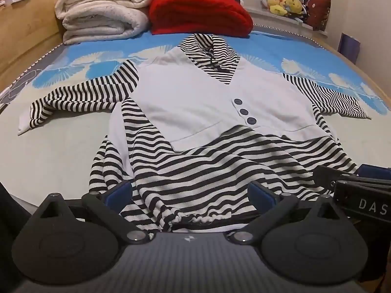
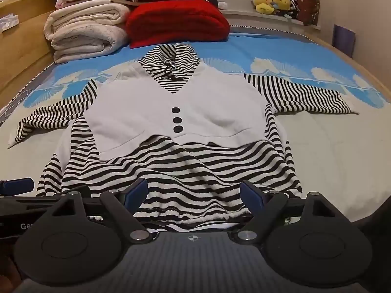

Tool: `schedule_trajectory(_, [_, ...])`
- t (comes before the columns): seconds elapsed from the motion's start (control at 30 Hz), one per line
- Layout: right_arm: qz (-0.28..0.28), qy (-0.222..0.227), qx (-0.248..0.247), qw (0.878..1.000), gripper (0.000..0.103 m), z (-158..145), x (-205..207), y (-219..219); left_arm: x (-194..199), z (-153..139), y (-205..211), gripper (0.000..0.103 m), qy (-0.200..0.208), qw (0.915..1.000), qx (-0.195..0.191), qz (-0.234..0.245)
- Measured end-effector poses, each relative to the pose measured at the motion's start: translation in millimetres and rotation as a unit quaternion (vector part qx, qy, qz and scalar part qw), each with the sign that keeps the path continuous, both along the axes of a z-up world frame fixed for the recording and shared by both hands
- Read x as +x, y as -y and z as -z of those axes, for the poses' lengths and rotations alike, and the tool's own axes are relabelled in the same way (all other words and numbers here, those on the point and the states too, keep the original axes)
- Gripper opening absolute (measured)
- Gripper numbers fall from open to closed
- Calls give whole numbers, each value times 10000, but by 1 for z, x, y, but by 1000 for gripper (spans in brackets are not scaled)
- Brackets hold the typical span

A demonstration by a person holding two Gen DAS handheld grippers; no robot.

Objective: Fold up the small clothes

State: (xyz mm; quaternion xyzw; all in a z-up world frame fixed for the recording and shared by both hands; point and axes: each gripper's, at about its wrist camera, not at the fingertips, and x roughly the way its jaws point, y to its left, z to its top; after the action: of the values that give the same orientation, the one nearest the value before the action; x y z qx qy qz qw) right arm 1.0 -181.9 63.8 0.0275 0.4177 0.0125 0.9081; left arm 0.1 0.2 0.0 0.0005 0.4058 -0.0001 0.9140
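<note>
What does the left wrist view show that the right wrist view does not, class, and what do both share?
Only the left wrist view shows the right gripper entering from the right edge, lettered "DAS". Only the right wrist view shows the left gripper entering from the left edge. Both share the striped top spread flat on the bed, its three dark buttons, the red blanket and the folded white blanket behind. Each view's own gripper is open at the hem.

Home bedroom: bed (image 1: pixel 73 161), folded blankets (image 1: pixel 102 12), plush toys (image 1: pixel 283 3).
</note>
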Motion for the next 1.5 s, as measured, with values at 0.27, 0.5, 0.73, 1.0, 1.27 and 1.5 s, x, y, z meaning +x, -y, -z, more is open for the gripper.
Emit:
schedule_trajectory(0.27, [-19,-11,21,10000,84,-1,1,0,0,0,0,101,-27,10000,7,8])
schedule_trajectory(0.5, [-46,32,18,10000,82,0,0,-1,4,2,-7,101,-37,10000,-20,3])
schedule_trajectory(0.73, [-78,50,-41,9999,81,0,0,-2,1,0,-6,101,-27,10000,-5,3])
schedule_trajectory(1.0, [-79,40,-63,9999,80,0,1,-3,1,0,-2,101,12,10000,-6,-24])
schedule_trajectory(1.27, [-89,29,-56,9999,75,2,0,-3,2,0,-1,101,19,10000,-12,-20])
schedule_trajectory(1.5, [-144,-15,6,9999,63,3,1,-3,2,1,1,101,51,10000,-3,-12])
